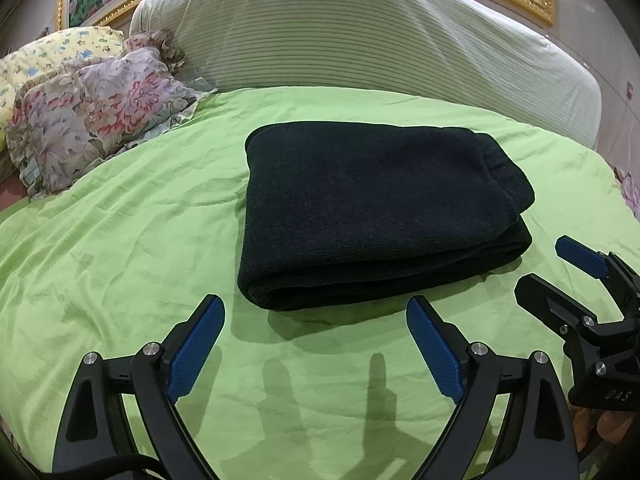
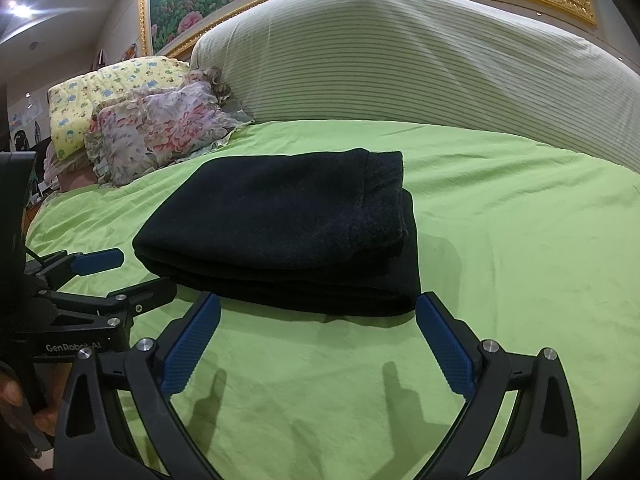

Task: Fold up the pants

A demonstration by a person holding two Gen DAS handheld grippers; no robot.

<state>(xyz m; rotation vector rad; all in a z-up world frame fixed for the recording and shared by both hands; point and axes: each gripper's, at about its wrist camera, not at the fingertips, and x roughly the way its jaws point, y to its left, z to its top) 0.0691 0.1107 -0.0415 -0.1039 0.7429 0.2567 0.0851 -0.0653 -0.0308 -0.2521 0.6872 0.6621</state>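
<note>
Both grippers, the left gripper and right gripper, hover spread and empty at the bottom of their frames, just short of the black pants lying folded mid-frame on the green sheet, so folding looks finished and only withdrawal or tidying seems left.

light: bright, overhead | shadows: soft, below fingers | edges: fisheye-warped, dark
</note>
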